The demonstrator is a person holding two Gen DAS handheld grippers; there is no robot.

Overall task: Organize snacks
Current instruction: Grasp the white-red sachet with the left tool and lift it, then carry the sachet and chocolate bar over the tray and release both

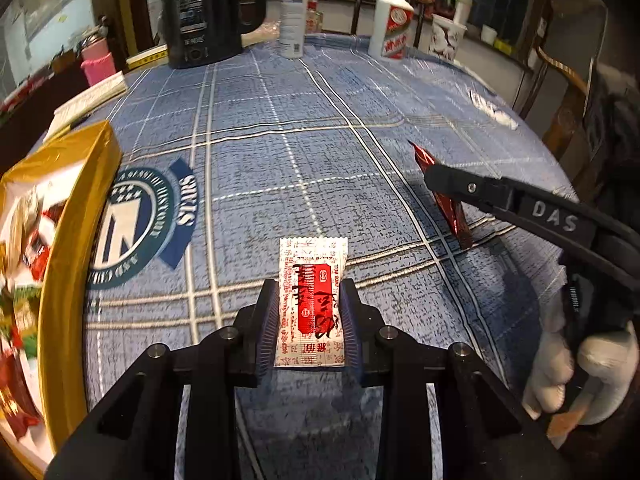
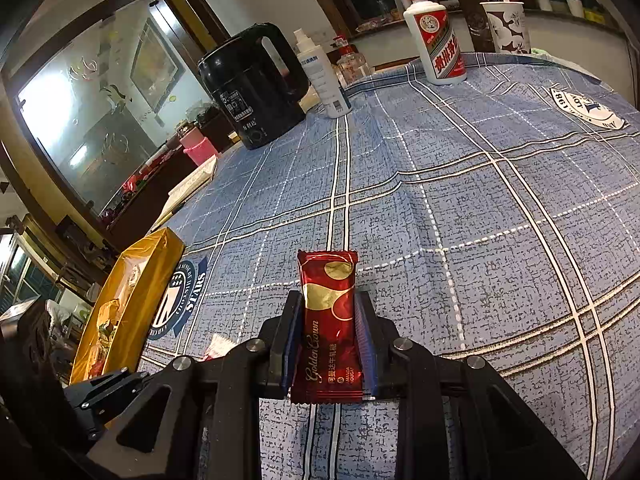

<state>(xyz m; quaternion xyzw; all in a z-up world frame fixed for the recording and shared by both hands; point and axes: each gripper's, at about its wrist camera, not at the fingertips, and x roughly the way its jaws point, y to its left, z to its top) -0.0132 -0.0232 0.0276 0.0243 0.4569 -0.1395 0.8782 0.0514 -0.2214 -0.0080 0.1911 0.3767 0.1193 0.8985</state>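
My left gripper (image 1: 309,300) is shut on a white snack packet with a red label (image 1: 311,300), held above the blue checked tablecloth. My right gripper (image 2: 328,316) is shut on a dark red Golden Crown nougat bar (image 2: 328,324); the same gripper and bar (image 1: 448,204) show at the right in the left wrist view. A gold box (image 1: 76,216) holding several wrapped snacks stands at the left table edge, left of both grippers; it also shows in the right wrist view (image 2: 148,280).
At the far edge stand a black kettle (image 1: 200,20), a white spray bottle (image 1: 293,20), a white liquor bottle with a red label (image 1: 390,28) and a paper cup (image 1: 446,38). A crumpled white wrapper (image 1: 494,108) lies at the right. A wooden chair (image 1: 568,96) stands beyond the table.
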